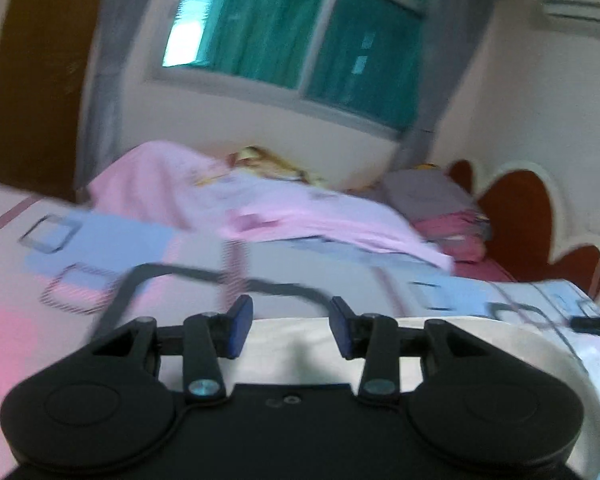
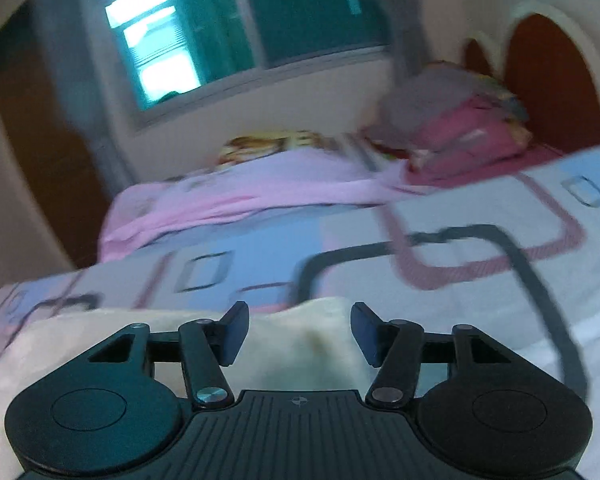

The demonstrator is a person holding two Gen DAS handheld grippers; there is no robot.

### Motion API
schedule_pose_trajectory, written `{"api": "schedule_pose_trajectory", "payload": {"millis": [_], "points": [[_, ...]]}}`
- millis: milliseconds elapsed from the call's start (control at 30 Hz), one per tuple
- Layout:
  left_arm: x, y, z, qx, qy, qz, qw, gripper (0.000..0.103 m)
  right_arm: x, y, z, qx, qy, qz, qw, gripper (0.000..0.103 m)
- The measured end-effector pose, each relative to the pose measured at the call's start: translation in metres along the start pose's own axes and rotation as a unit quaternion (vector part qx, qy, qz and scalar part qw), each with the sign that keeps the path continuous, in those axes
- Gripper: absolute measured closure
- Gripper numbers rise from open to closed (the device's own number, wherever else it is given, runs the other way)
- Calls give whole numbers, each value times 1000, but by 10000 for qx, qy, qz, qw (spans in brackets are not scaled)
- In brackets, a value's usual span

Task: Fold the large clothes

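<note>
A cream-coloured garment lies flat on the patterned bed sheet, directly under both grippers. My left gripper hovers over the garment's far edge with its blue pads apart and nothing pinched between them. In the right wrist view the same cream garment shows a soft crease below my right gripper, which is also open, its pads clear of the cloth. The picture is blurred by motion.
A crumpled pink blanket lies across the far side of the bed, with a stack of grey and pink folded things by the red headboard. A window and a wooden door are behind.
</note>
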State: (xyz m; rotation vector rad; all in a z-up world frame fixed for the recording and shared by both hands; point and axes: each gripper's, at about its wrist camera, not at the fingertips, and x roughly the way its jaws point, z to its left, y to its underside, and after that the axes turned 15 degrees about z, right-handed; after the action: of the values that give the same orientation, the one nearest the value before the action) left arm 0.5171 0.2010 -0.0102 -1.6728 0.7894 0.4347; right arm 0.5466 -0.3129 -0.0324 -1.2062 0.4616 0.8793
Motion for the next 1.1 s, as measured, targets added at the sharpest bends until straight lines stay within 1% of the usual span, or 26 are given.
{"api": "schedule_pose_trajectory", "payload": {"millis": [67,100,167,200,233,267,300,333,400,500,567,633,700,733,767,833,900,933,967,1000,1033,1100], "points": [[12,4,-33,54,327,122,9994,63,11,5,30,-274,-153,98,9995,46],[20,7,-50,168,394,212,9989,63,18,7,48,-440,-218,168,9987,46],[35,18,-85,528,396,454,9968,63,28,18,77,-785,-290,228,9962,46],[40,24,-98,677,372,533,9956,60,32,24,92,-1004,-285,248,9942,46],[47,31,-110,898,256,576,9940,58,37,30,102,-1200,-176,253,9923,45],[54,38,-119,1119,30,626,9917,55,44,36,109,-1378,29,294,9900,46],[62,44,-121,1147,-134,700,9908,55,54,42,114,-1507,205,427,9874,46],[69,47,-117,1056,-111,760,9914,55,60,47,112,-1552,230,503,9863,46],[80,53,-103,882,-98,755,9932,53,70,54,106,-1573,265,496,9860,46],[89,57,-88,632,82,696,9955,53,82,59,95,-1398,217,455,9889,46],[95,58,-87,651,29,687,9955,53,89,60,97,-1423,319,463,9882,46],[98,57,-93,694,-50,767,9946,52,91,58,102,-1478,445,581,9863,46],[90,57,-98,791,-160,842,9932,53,77,57,107,-1466,613,620,9854,46],[80,58,-102,883,-244,827,9923,53,63,58,110,-1413,602,437,9872,45],[65,62,-105,936,-257,764,9923,51,49,60,109,-1363,499,279,9890,45],[40,70,-112,913,-183,604,9938,47,21,71,110,-1325,361,163,9904,45],[19,83,-125,853,-97,500,9951,45,3,85,114,-1340,234,95,9907,45],[12,89,-132,810,-24,484,9955,43,1,92,117,-1375,223,145,9901,45],[10,95,-140,803,-1,507,9955,38,-1,98,121,-1413,240,176,9895,45],[12,101,-148,834,-47,554,9950,36,0,105,125,-1476,250,239,9884,45],[17,105,-154,868,-127,599,9943,36,6,110,129,-1536,347,365,9868,45],[32,113,-158,812,-362,821,9927,35,21,120,132,-1641,593,589,9829,45]]}}
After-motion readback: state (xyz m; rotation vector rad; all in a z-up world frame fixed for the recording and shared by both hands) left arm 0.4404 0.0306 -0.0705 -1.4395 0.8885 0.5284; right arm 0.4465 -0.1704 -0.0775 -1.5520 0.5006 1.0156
